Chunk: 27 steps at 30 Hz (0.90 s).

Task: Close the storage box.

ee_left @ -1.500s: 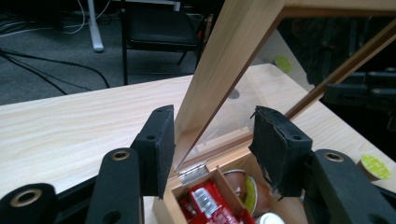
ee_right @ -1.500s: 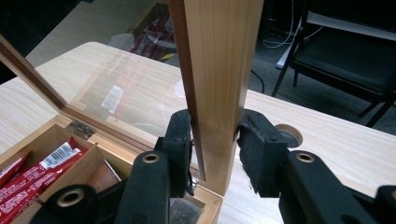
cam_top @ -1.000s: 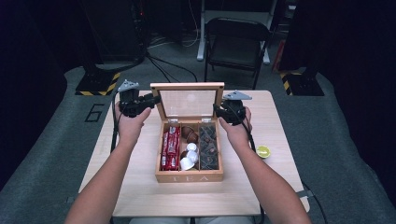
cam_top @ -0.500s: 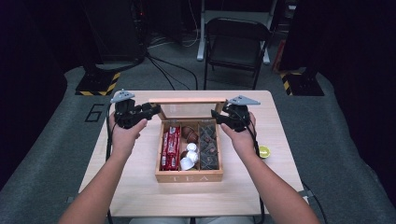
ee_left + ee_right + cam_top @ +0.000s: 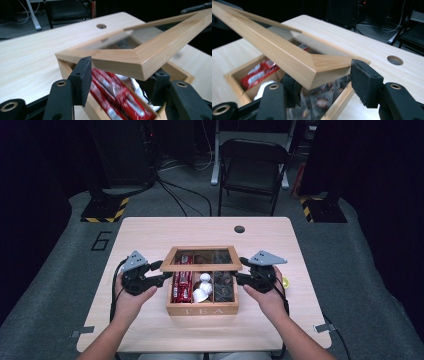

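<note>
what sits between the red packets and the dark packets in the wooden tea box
In the high view, white rounded items fill the middle compartment of the wooden tea box, between the red packets and the dark packets.

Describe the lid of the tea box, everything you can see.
The lid is a light wooden frame with mitred corners around a clear pane. It is hinged at the far edge of the box and tilted partly open. Its front corners lie between the jaws of the left gripper and right gripper, which have just been opening.
</note>
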Tool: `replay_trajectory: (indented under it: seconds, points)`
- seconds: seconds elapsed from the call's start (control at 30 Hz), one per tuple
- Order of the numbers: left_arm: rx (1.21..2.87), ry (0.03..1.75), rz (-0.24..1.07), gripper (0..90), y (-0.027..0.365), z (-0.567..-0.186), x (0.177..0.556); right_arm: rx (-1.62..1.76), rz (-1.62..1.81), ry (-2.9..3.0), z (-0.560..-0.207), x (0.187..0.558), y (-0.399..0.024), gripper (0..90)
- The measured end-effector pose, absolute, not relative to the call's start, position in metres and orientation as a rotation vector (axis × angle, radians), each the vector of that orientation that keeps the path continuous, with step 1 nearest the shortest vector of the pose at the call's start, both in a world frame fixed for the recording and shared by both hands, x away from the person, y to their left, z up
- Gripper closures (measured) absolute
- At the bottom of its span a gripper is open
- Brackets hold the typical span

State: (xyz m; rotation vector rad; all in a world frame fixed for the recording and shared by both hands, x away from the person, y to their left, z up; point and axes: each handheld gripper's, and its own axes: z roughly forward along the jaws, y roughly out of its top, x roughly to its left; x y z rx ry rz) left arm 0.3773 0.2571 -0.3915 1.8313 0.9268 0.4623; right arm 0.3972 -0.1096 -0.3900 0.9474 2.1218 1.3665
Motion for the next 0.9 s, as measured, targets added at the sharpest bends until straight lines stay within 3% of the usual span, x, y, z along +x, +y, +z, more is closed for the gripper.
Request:
replay_trajectory:
  seconds: [0.17, 0.63, 0.73, 0.83, 0.9]
  points:
    - [1.886, 0.912, 0.487, 44.7, 0.254, -0.407, 0.363, 0.914, 1.355, 2.157, -0.404, 0.380, -0.113, 41.8]
    - [1.998, 0.958, 0.377, 40.8, 0.253, -0.454, 0.344, 0.935, 1.266, 2.299, -0.453, 0.356, -0.116, 40.1]
    - [2.023, 0.941, 0.353, 40.0, 0.248, -0.457, 0.340, 0.957, 1.233, 2.341, -0.458, 0.356, -0.115, 36.1]
    - [2.058, 0.966, 0.304, 30.4, 0.246, -0.461, 0.340, 0.923, 1.187, 2.390, -0.462, 0.354, -0.113, 33.3]
    - [2.039, 0.966, 0.353, 28.8, 0.250, -0.461, 0.338, 0.912, 1.181, 2.387, -0.464, 0.349, -0.112, 32.0]
